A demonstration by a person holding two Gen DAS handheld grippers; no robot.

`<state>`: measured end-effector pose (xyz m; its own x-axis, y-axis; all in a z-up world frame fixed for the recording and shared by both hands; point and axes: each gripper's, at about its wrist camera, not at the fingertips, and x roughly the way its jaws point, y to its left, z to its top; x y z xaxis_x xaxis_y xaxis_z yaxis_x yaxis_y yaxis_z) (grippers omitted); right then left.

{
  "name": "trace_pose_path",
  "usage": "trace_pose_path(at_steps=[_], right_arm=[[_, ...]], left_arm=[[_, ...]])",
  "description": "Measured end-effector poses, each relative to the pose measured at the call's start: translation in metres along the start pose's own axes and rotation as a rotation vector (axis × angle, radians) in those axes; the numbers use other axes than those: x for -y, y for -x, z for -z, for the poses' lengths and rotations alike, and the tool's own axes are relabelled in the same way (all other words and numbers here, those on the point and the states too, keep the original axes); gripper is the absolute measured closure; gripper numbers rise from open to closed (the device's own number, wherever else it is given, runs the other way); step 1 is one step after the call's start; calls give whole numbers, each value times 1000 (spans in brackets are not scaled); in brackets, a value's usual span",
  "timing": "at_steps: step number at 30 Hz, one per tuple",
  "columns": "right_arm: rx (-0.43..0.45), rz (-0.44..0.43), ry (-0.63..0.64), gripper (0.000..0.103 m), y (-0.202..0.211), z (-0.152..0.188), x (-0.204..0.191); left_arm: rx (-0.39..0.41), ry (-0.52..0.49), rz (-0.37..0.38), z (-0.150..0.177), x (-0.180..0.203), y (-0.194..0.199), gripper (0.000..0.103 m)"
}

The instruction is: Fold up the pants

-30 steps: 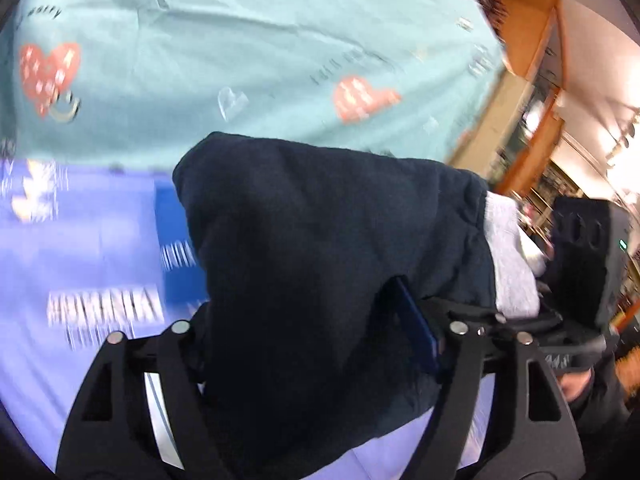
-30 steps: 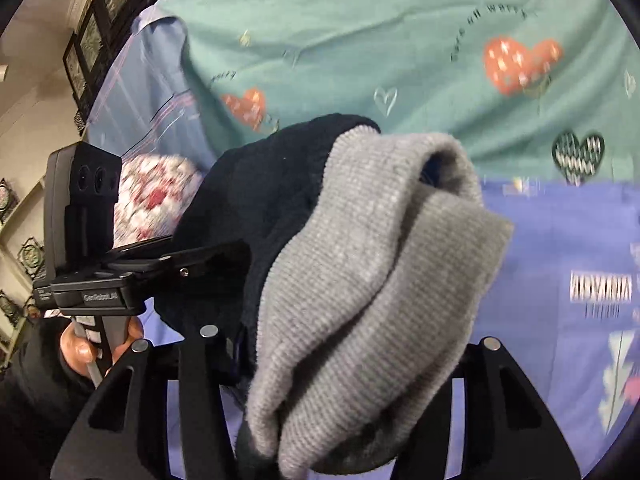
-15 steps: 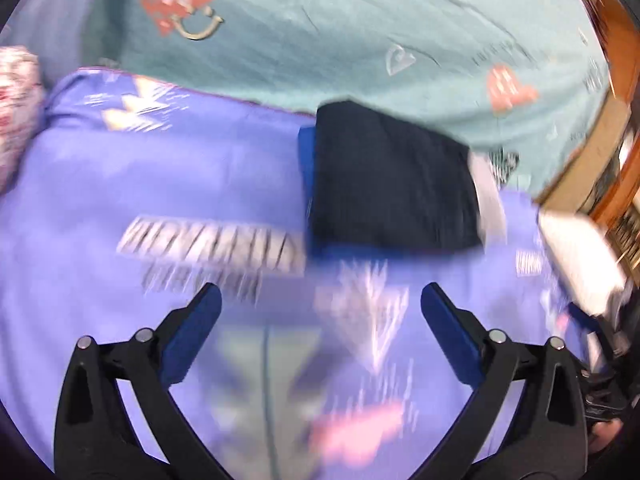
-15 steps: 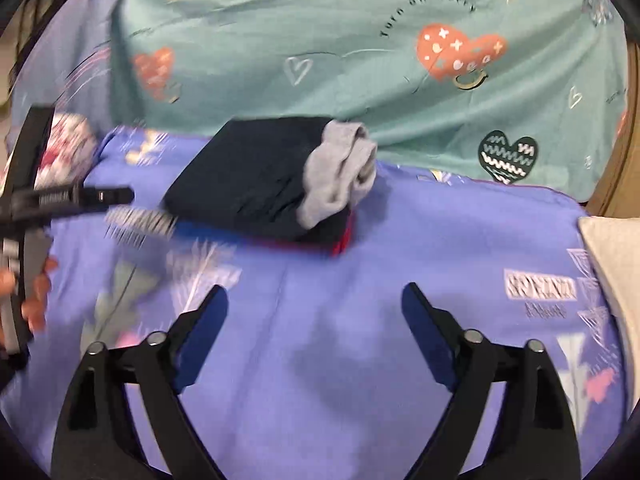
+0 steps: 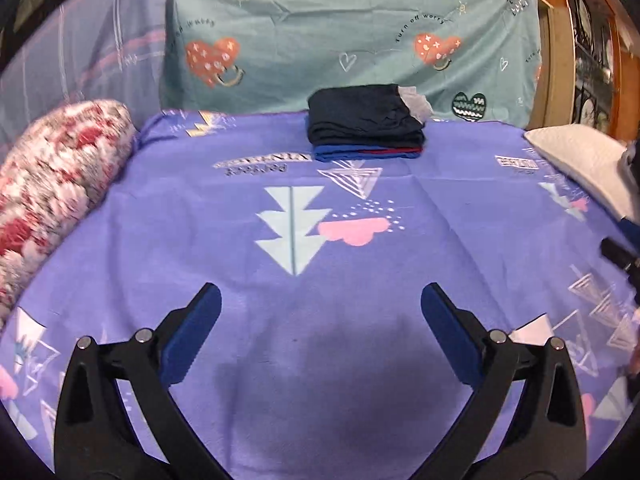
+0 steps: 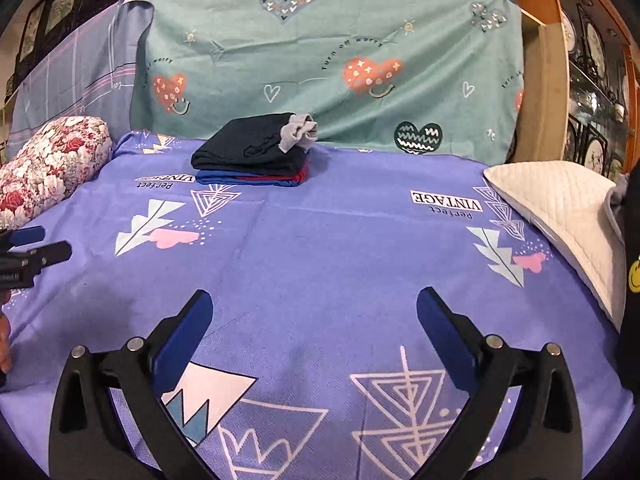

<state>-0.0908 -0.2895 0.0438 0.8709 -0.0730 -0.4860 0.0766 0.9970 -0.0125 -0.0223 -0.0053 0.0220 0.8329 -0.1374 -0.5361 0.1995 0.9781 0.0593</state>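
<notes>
Now folded dark navy pants with grey waistband stacked upper centre; left hand-held gripper and right hand-held gripper both spread, empty; keep clear of stack.

— Lying across the bed: a purple sheet printed with white trees, triangles, pink clouds and the words "Perfect VINTAGE".

— Hanging behind it: a teal cloth with orange hearts, reaching down to the sheet's far edge.

— Resting at the left edge: a red-and-white floral bolster, blurred in the left wrist view.

— Sitting at the right edge: a cream quilted pillow. Standing beyond it: a wooden cabinet frame.
</notes>
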Motion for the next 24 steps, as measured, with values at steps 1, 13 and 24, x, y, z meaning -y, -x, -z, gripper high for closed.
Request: trace_pose_path(at_steps=[1, 13, 24], right_arm=[[14, -1, -18, 1, 3, 0, 3], [-31, -57, 43, 1, -3, 4, -7], [-51, -43, 19, 1, -7, 4, -2]], left_arm=[[11, -5, -20, 2, 0, 2, 2], [-19, -8, -108, 2, -2, -6, 2], [-51, 52, -91, 1, -14, -12, 2]])
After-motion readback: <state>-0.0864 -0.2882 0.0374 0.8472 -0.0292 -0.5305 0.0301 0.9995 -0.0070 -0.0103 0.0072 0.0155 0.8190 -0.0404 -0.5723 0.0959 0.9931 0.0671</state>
